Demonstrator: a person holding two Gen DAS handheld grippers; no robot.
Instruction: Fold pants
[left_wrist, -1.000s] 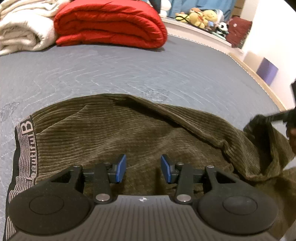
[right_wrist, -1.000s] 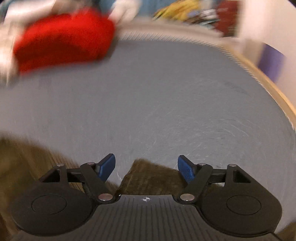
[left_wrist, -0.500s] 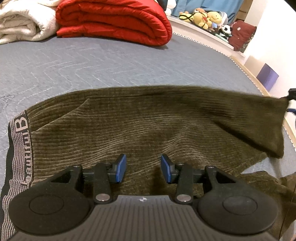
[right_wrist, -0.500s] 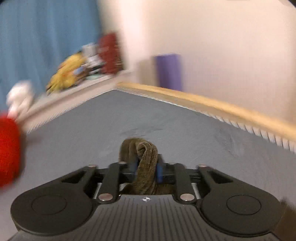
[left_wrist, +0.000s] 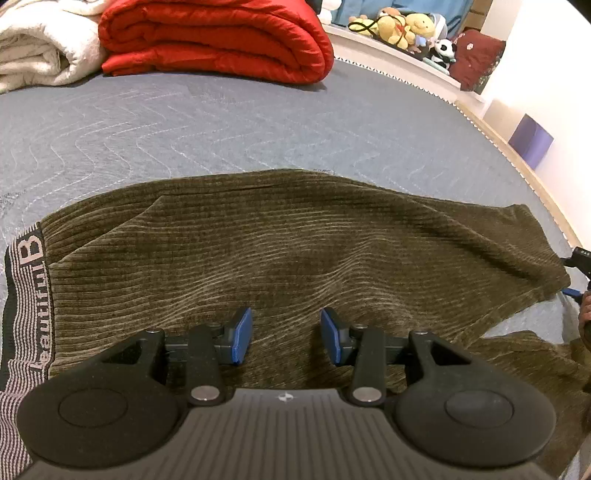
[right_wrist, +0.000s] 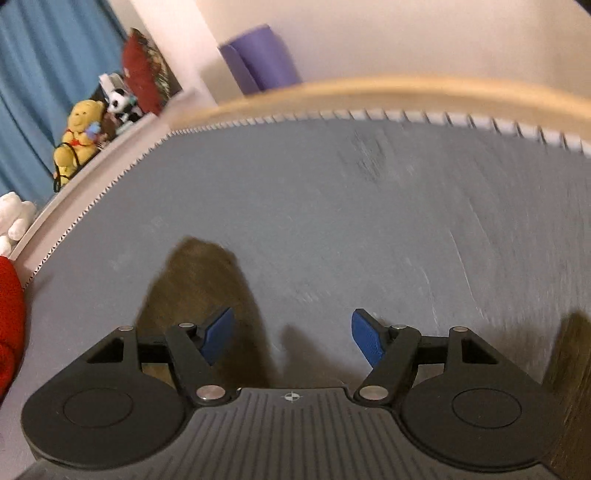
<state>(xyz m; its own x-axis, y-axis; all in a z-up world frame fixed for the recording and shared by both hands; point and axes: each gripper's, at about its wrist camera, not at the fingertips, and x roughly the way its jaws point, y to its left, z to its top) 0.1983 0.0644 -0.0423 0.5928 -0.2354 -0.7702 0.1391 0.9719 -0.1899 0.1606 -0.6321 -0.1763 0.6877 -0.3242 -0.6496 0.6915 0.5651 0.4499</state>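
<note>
grey quilted bed (left_wrist: 229, 122) | white wall (right_wrist: 406, 40) | blue curtain (right_wrist: 40, 62) | wooden frame (right_wrist: 406, 90)

The left gripper (left_wrist: 284, 334) has its two blue fingers (left_wrist: 242, 334) apart, with a gap between them. It holds nothing. The right gripper (right_wrist: 291, 341) has its blue fingers (right_wrist: 365, 341) spread even wider. It holds nothing too. It shows at the right edge of the left view.

The pants' waistband (left_wrist: 31, 295) carries woven lettering reading "Beautiful B", running sideways along it. Nothing else is legible in either view.
</note>
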